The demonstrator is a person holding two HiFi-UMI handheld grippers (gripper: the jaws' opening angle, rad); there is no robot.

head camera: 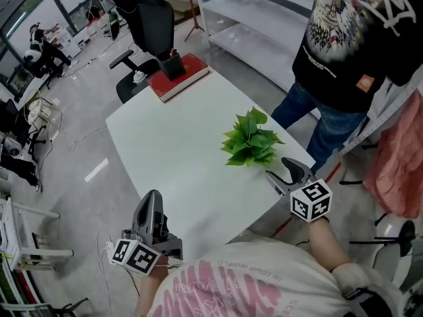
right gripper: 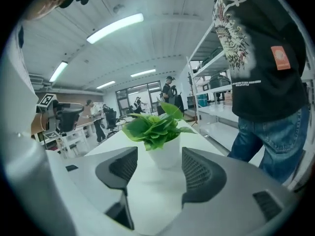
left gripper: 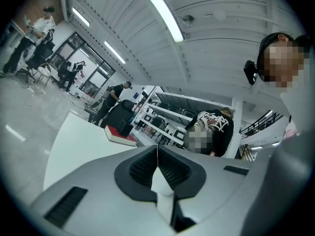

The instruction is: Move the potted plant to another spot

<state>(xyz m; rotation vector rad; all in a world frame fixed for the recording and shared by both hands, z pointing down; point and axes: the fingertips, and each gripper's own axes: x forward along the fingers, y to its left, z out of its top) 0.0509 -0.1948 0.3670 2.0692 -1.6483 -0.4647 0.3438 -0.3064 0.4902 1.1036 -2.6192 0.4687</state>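
Head view: the potted plant (head camera: pixel 250 139) stands near the white table's (head camera: pixel 165 144) right edge, just ahead of the right gripper (head camera: pixel 283 170); only foliage shows; the left gripper (head camera: pixel 153 195) is at the near edge. Left gripper view: jaws pressed together, empty. Right gripper view: jaws partly apart, touching nothing; only here the white pot (right gripper: pixel 165 154) shows, upright beyond them.

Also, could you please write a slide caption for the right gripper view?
Right gripper, jaws open, lines up on the potted plant standing on the white table; not yet gripped.
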